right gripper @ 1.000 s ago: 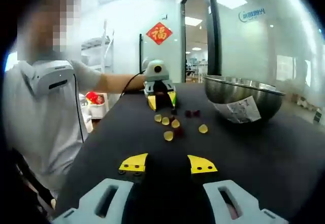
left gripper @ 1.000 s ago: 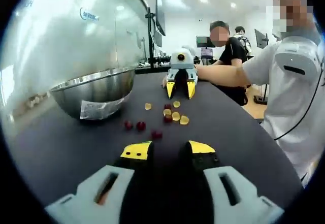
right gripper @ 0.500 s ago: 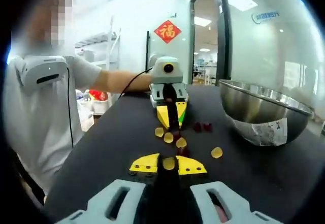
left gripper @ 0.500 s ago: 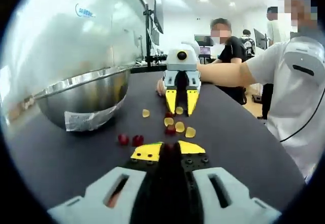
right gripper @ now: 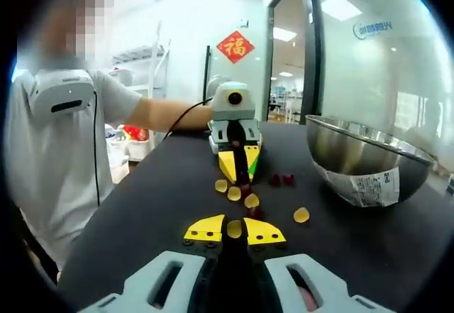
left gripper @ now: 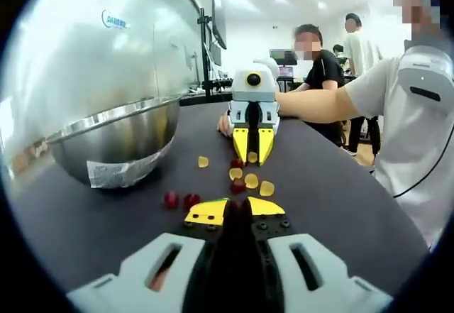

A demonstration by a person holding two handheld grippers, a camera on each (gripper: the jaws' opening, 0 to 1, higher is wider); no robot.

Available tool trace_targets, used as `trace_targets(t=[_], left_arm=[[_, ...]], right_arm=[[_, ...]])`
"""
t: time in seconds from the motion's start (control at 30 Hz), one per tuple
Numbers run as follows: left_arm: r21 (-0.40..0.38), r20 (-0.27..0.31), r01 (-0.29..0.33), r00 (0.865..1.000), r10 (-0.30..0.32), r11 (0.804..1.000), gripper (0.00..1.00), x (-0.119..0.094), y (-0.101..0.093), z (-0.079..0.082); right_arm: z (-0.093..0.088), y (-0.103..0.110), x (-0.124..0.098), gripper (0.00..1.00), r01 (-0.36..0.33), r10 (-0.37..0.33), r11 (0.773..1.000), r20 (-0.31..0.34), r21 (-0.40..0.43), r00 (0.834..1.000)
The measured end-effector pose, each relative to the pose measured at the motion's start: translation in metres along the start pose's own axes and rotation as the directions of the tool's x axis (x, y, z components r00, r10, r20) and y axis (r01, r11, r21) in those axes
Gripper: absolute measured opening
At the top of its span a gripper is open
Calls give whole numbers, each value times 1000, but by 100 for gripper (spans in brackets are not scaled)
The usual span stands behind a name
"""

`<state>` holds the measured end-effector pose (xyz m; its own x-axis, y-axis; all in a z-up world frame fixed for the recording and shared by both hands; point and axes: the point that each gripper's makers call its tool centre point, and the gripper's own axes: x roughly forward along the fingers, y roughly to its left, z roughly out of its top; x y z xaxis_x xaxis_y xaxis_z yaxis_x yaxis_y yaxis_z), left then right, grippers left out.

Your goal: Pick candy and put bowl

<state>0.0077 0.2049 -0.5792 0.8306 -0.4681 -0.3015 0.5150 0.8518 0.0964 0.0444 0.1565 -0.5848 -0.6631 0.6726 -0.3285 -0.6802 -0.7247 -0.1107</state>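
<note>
My left gripper is pinched nearly shut, and there's a dark red candy caught between the yellow tips. My right gripper is closed down the same way on a yellow candy. The two grippers face each other across the black table, with the loose candies between them. Just beyond my left tips lie a red one and several yellow ones; off to the left of those jaws sit two more red candies. Further left and ahead is the steel bowl, a paper label stuck on its side; I can't tell what's inside it from here. From my right gripper the bowl stands ahead to the right, with a yellow candy lying between it and my jaws.
</note>
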Motion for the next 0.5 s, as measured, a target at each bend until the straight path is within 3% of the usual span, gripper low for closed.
trace_targets(t=[0.07, 0.1, 0.13, 0.17, 0.27, 0.3, 0.4, 0.43, 0.5], left_arm=[[27, 1, -11, 1000, 11, 1000, 2, -3, 0, 4], [32, 28, -22, 999, 21, 999, 2, -7, 2, 13], [0, 109, -20, 994, 20, 1000, 2, -11, 2, 32], [-10, 151, -30, 988, 31, 999, 2, -16, 4, 46], [52, 213, -105, 973, 92, 993, 2, -28, 24, 87], [50, 249, -153, 959, 136, 987, 2, -31, 39, 106], [93, 222, -325, 928, 299, 941, 2, -32, 89, 124], [83, 216, -364, 915, 340, 928, 2, -31, 108, 126], [-22, 252, -367, 898, 360, 930, 3, -25, 127, 135]], right_arm=[[2, 0, -3, 4, 16, -16, 1000, -4, -4, 1000], [6, -2, -7, 4, 30, -30, 1000, 14, -8, 999], [17, -2, -11, 4, 26, -26, 1000, 66, 2, 997], [28, -2, -16, 4, 18, -19, 1000, 105, 11, 994], [61, -32, -33, 4, 119, -113, 993, 155, -28, 981], [76, -41, -37, 4, 144, -134, 989, 178, -43, 975], [112, -79, -49, 4, 252, -229, 965, 219, -79, 948], [120, -97, -51, 4, 296, -278, 954, 229, -51, 933], [122, -140, -53, 4, 413, -408, 911, 201, 19, 890]])
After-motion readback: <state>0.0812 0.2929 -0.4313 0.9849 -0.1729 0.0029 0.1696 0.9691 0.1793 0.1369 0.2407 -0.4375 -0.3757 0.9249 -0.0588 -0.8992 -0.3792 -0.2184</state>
